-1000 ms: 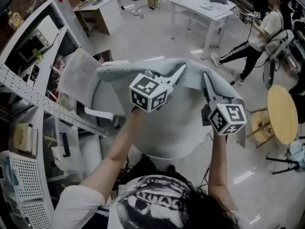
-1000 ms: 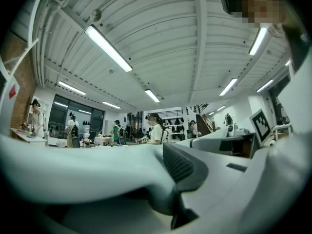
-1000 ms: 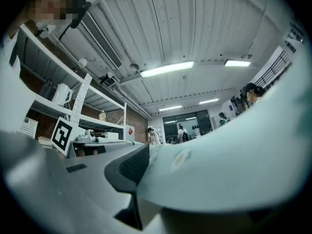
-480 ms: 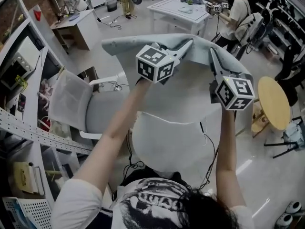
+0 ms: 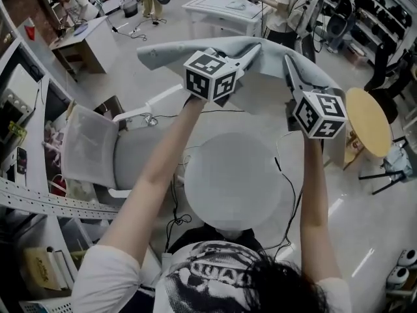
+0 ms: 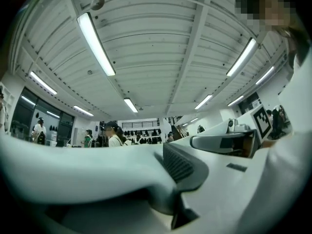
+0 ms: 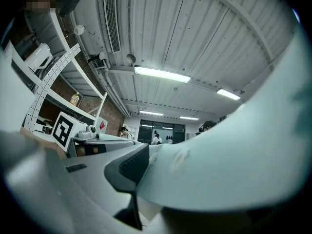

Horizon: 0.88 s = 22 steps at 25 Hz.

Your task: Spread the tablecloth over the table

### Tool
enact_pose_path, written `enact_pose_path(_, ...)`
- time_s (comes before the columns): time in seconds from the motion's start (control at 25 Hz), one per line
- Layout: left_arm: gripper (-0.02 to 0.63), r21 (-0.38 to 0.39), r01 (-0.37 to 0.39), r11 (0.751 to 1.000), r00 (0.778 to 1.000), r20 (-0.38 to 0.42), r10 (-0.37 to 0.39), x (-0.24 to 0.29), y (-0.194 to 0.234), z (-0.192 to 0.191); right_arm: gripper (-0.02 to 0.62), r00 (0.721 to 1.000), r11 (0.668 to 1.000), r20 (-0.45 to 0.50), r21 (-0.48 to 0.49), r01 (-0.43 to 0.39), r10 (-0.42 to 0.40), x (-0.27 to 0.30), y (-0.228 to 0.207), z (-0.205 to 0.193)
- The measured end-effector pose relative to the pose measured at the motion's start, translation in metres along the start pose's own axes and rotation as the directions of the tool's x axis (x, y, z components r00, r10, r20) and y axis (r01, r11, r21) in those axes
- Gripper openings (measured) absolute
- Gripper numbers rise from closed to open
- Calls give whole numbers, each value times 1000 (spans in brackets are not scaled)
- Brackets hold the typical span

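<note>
- The left tool (image 5: 251,52) is closed on the tablecloth's (image 5: 176,52) edge, with fabric pinched between its narrowly parted jaws (its own view shows the same).
- The right tool (image 5: 288,67), near the left one, is clamped on the same edge.
- The cloth is bunched ahead of both tools, above the round surface (image 5: 234,181) beneath them. It is likely held high so it clears the top before being cast over it.

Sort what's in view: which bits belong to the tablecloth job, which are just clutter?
Job: tablecloth, clamped in the left gripper and the right gripper; round white table.
Lying about: mesh chair, round wooden table, white desk, shelving.
</note>
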<state>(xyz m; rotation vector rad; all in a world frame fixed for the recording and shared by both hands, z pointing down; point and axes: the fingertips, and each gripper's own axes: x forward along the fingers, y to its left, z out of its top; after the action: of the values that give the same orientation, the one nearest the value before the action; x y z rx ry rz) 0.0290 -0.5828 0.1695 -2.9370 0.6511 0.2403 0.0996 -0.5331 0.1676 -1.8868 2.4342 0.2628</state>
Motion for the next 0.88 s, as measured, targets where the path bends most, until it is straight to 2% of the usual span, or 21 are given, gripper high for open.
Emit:
enact_pose_path(0.2, 84, -107, 7, 994, 999, -51, -12, -19, -9, -51, 91, 996, 1000, -88, 4, 14, -13, -14, 16, -46)
enact_pose_path(0.36, 84, -195, 8, 981, 992, -122, -32, -44, -33, -103, 91, 985, 998, -171, 55, 30, -21, -44, 34, -94)
enact_pose_path(0.6, 84, -235, -7, 972, 982, -184, -37, -89, -74, -150, 89, 972, 984, -235, 172, 54, -12, -94, 65, -142)
enact_pose_path(0.88, 84, -324, -28, 946, 973, -226, -48, -141, -112, -187, 87, 958, 952, -287, 293, 89, -1, -144, 104, -182)
